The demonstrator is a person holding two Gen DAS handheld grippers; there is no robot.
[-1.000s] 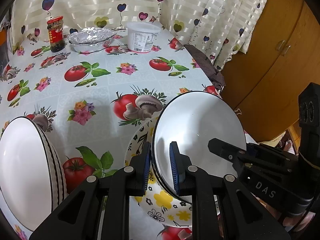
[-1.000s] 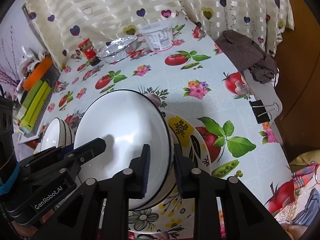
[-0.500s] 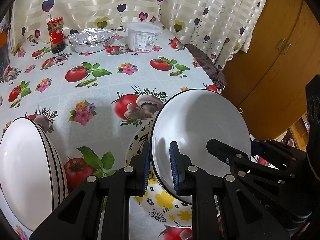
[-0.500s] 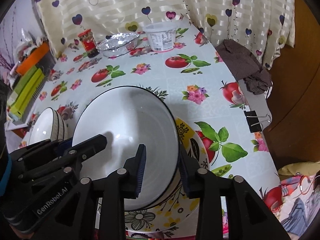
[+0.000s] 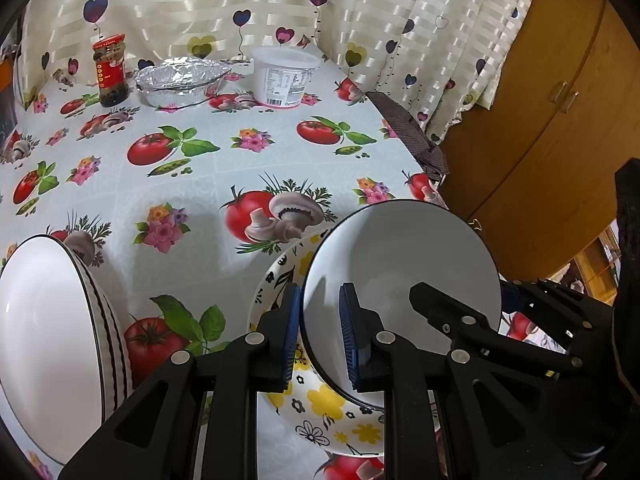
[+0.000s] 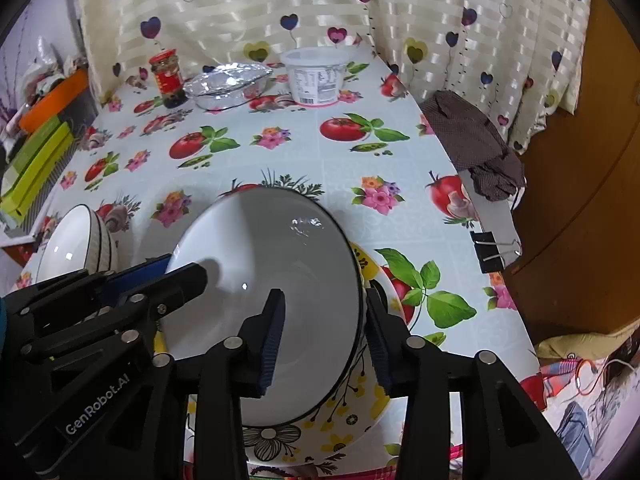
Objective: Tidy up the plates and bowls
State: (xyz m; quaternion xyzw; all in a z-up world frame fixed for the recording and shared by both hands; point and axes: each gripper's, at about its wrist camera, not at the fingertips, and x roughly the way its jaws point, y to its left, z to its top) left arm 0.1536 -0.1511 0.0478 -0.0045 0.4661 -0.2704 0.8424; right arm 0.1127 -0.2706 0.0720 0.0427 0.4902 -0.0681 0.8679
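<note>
A white bowl with a dark rim [image 5: 400, 256] [image 6: 272, 288] rests tilted on a flowered plate [image 5: 320, 404] [image 6: 344, 412] near the table's front. My left gripper [image 5: 320, 332] [image 6: 180, 268] is shut on the bowl's left rim, one pad inside and one outside. Across the bowl's right rim sits my right gripper [image 6: 324, 332] [image 5: 460, 288]. Its jaws are opening, and the inner pad stands apart from the bowl wall. A stack of white striped bowls [image 5: 52, 340] [image 6: 76, 244] stands to the left.
At the back stand a red-lidded jar [image 5: 110, 72], a foil tray [image 5: 180, 84] and a white tub [image 5: 286, 76]. A brown cloth [image 6: 476, 140] and a binder clip [image 6: 490, 252] hang at the table's right edge, beside a wooden cabinet [image 5: 540, 128]. Green and orange boxes [image 6: 36, 152] lie far left.
The right gripper's jaws have spread away from the bowl's rim and the gripper has rolled a little. The bowl has shifted slightly over the flowered plate. The left gripper has kept its hold.
</note>
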